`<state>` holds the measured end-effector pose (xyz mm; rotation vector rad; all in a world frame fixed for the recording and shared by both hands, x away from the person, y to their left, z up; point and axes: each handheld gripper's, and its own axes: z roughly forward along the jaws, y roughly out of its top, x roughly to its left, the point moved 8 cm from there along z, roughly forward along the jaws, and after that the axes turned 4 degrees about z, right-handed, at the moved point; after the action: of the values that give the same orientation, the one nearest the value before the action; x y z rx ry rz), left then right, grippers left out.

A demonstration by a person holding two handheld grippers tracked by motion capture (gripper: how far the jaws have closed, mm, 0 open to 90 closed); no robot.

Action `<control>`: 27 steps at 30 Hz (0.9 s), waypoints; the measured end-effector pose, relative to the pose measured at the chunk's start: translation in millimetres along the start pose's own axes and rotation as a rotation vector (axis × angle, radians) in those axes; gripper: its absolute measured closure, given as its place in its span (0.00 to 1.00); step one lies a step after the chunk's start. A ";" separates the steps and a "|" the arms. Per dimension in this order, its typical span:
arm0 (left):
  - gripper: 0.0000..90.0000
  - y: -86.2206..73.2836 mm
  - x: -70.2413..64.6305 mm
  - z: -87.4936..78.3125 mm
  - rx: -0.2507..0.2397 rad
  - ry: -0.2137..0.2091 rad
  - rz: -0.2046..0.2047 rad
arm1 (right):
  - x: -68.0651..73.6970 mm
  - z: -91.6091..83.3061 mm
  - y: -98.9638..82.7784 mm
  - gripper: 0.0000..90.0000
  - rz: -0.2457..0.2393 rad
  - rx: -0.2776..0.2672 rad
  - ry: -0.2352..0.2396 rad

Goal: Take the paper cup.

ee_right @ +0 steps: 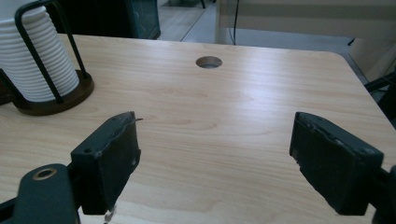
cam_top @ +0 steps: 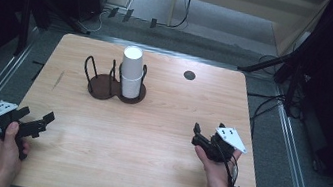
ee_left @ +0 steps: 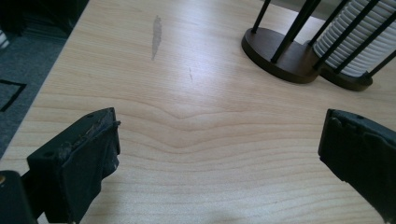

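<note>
A tall stack of white paper cups [cam_top: 131, 70] stands in the right ring of a dark two-ring wire holder [cam_top: 102, 86] at the back middle of the wooden table [cam_top: 147, 141]. The holder's left ring is empty. My left gripper [cam_top: 38, 118] hovers near the table's front left corner, open and holding nothing. My right gripper [cam_top: 208, 130] is at the front right, also open and empty. In the left gripper view the jaws [ee_left: 219, 126] frame bare wood, with the holder [ee_left: 280, 56] and cups [ee_left: 359, 42] beyond. In the right gripper view the cups [ee_right: 32, 60] sit far left of the gripper [ee_right: 215, 126].
A round cable hole [cam_top: 189, 75] is cut in the tabletop at the back right, also seen as the hole [ee_right: 208, 61] in the right gripper view. A grey scuff [ee_left: 156, 37] marks the wood at the left. Dark stands and cables surround the table on the floor.
</note>
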<state>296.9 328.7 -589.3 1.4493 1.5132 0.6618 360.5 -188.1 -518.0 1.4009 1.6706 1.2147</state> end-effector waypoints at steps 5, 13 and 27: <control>0.00 -0.3 -3.4 -0.1 0.005 -0.031 0.022 | 17.1 9.8 9.3 0.17 -0.004 -0.002 0.029; 0.00 -0.8 -6.0 -1.5 -0.001 -0.066 0.036 | 37.3 22.6 16.0 0.18 -0.014 0.018 0.056; 0.00 -1.0 -9.3 -1.0 0.001 -0.059 0.068 | 79.4 38.7 25.9 0.18 -0.051 0.019 0.119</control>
<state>294.5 319.8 -587.5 1.5139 1.4243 0.6529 386.6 -101.5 -501.4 1.3116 1.7917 1.2783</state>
